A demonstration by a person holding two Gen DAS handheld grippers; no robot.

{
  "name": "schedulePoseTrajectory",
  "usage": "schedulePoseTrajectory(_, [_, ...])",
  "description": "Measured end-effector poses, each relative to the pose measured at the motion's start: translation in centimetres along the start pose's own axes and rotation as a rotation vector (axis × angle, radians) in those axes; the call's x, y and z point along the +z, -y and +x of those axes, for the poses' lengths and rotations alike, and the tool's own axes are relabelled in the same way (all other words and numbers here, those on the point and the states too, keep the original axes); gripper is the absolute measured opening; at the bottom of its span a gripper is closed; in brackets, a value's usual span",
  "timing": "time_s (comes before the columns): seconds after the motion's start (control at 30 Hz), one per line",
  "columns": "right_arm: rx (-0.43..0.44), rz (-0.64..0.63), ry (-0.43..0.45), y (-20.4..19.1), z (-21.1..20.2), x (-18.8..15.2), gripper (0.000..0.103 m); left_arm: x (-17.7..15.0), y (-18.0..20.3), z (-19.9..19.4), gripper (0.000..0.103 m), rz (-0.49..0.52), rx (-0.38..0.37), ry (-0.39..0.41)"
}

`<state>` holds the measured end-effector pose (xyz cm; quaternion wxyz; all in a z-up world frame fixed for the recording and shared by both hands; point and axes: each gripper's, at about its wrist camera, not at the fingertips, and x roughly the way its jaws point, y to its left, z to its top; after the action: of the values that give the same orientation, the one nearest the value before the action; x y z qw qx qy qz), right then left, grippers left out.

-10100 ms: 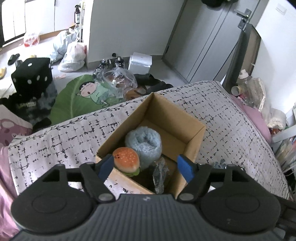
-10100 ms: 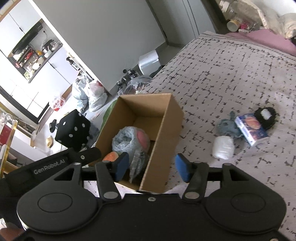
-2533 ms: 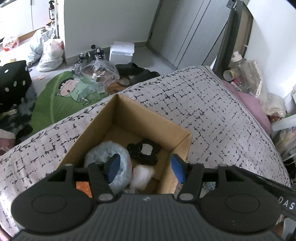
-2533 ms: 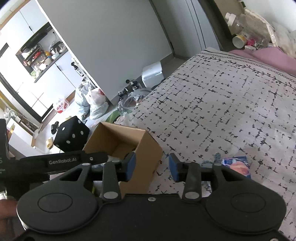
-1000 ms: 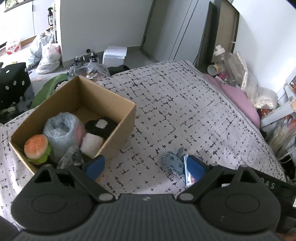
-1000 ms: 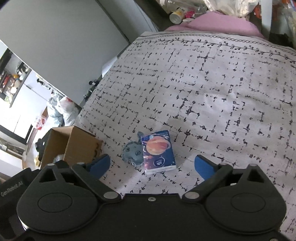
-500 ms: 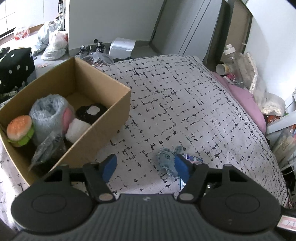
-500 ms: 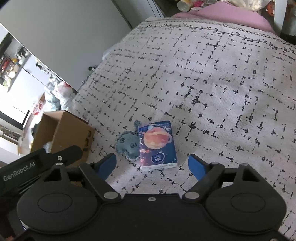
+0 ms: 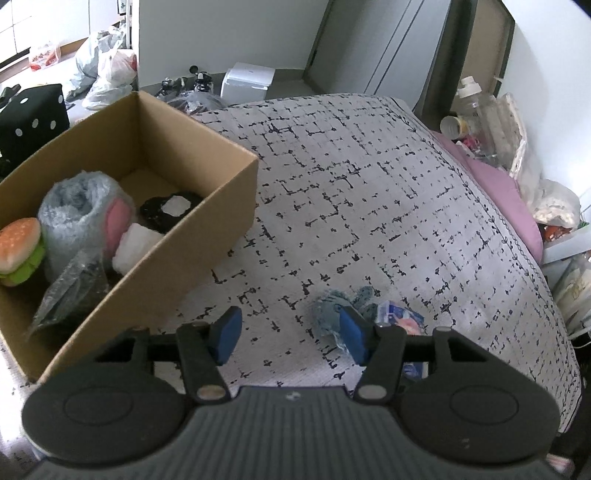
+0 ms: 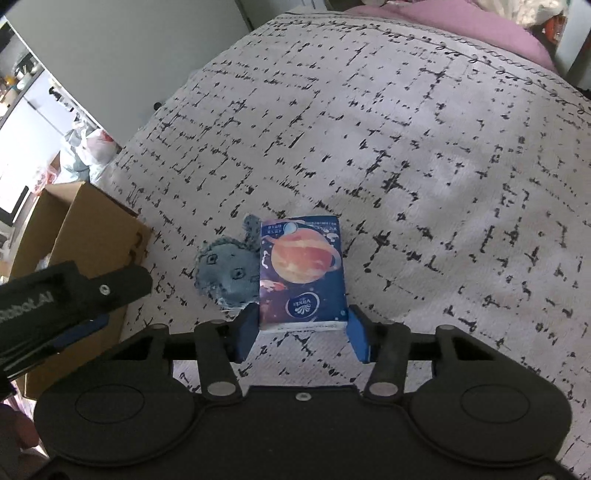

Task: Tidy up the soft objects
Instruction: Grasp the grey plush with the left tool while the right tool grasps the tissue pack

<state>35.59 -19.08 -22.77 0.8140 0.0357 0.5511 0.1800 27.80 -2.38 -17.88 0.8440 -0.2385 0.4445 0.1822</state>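
Claws (image 10: 302,334) tilted steeply downward, right one closing around tissue pack (image 10: 301,275).

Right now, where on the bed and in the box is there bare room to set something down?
Free: the wide stretch of bedspread beyond the tissue pack, up to the pink bedding. Also the far corner of the cardboard box, behind the black plush. Crowded: the box's near end, and the bed where the blue plush touches the pack.

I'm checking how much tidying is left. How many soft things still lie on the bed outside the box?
2: the blue plush toy and the tissue pack touching its side, between the right gripper jaws. The gripper bodies may hide others.
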Motion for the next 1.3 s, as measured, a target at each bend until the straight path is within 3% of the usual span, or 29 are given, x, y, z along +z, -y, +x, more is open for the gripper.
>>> schedulePoseTrajectory(0.27, [0.019,0.133,0.016,2.6,-0.7,0.7,0.049,-0.1,0.9,1.7,0.058,0.028,-0.03,-0.041])
schedulePoseTrajectory(0.67, [0.045,0.219,0.044,4.0,-1.3,1.1,0.049,0.1,2.2,4.5,0.058,0.005,-0.07,-0.089])
schedulePoseTrajectory(1.03, [0.048,0.203,0.075,3.9,-2.0,1.4,0.049,0.0,2.4,6.9,0.04,-0.042,-0.088,-0.154])
schedulePoseTrajectory(1.2, [0.06,0.193,0.095,3.5,-2.6,1.6,0.049,0.3,2.7,6.5,0.018,-0.027,-0.107,-0.132])
schedulePoseTrajectory(1.3, [0.071,0.18,0.107,3.2,-3.0,1.7,0.049,0.7,2.8,5.3,0.017,-0.005,-0.098,-0.097])
